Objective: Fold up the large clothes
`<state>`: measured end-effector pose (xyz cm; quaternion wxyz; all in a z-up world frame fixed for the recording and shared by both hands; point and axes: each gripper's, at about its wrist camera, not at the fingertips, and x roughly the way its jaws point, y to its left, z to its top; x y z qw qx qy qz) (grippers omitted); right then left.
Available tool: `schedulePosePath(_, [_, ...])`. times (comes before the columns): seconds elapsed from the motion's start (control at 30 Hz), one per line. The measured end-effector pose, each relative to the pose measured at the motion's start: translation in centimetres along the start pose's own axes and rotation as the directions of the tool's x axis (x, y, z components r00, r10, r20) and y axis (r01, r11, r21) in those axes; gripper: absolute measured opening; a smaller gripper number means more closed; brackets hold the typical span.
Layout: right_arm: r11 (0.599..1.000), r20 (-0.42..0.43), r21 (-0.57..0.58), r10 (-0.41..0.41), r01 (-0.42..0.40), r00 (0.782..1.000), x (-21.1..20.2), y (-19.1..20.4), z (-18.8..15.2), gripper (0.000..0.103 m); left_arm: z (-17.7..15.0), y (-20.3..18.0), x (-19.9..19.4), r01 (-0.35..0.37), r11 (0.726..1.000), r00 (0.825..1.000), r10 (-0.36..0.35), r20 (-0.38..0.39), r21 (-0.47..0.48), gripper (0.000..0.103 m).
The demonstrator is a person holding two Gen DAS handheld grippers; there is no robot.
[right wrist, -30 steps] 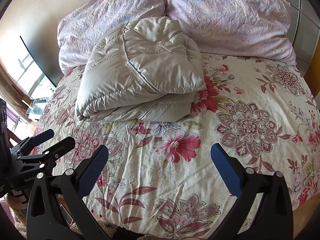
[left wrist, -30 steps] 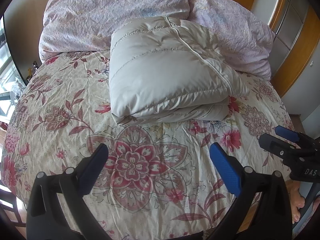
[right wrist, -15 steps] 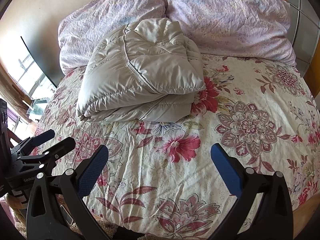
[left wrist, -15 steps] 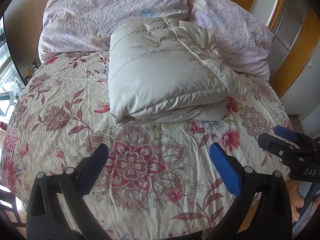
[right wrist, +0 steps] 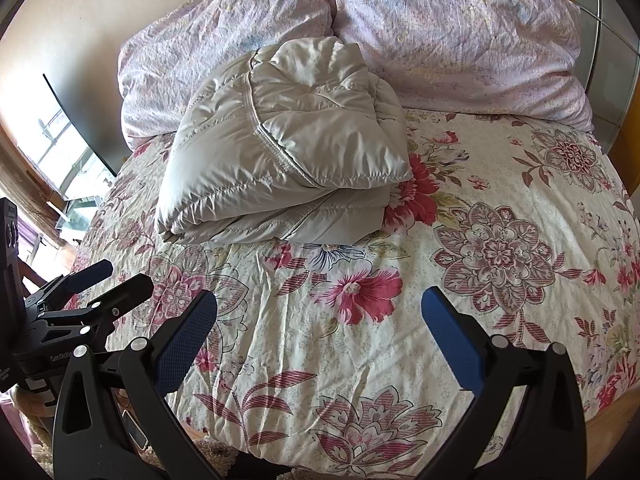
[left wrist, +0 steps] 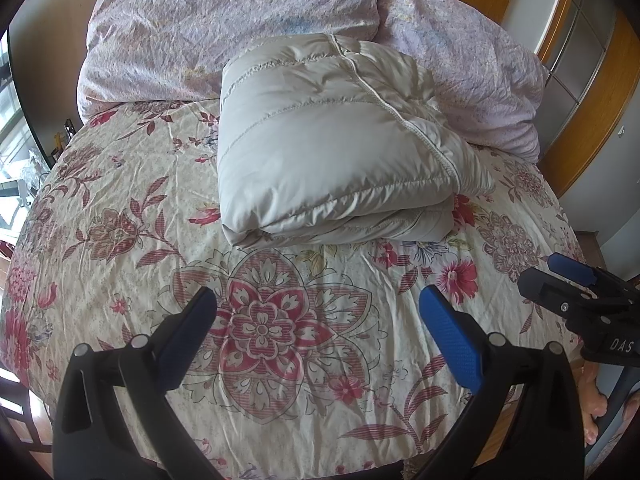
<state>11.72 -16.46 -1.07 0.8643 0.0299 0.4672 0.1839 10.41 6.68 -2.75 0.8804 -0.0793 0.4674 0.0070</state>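
down jacket (left wrist: 332, 140): folded on bed (left wrist: 120, 208), puffy, light, slick; grip stitched hem | left tongs (left wrist: 318, 316), right tongs (right wrist: 320, 312): wide apart, empty

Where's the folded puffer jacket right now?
The folded puffer jacket lies on the flowered bedspread, near the middle of both views, its far edge against the lilac pillows, well beyond both open grippers.

Folded beige puffer jacket (left wrist: 332, 140) on a bed with a floral cover (left wrist: 120, 200), its far edge against two pink pillows (left wrist: 224, 28), left gripper (left wrist: 316, 320) low in front, jaws wide apart and holding nothing, right gripper (left wrist: 560, 276) at right edge
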Motion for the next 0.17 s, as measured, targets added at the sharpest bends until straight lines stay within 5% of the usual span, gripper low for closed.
schedulePosePath(0.17, [1.000,0.001,0.002,0.003,-0.003,1.000,-0.08,0.14,-0.02,0.102,-0.01,0.07,0.03,0.000,1.000,1.000,0.000,-0.001,-0.002,0.101])
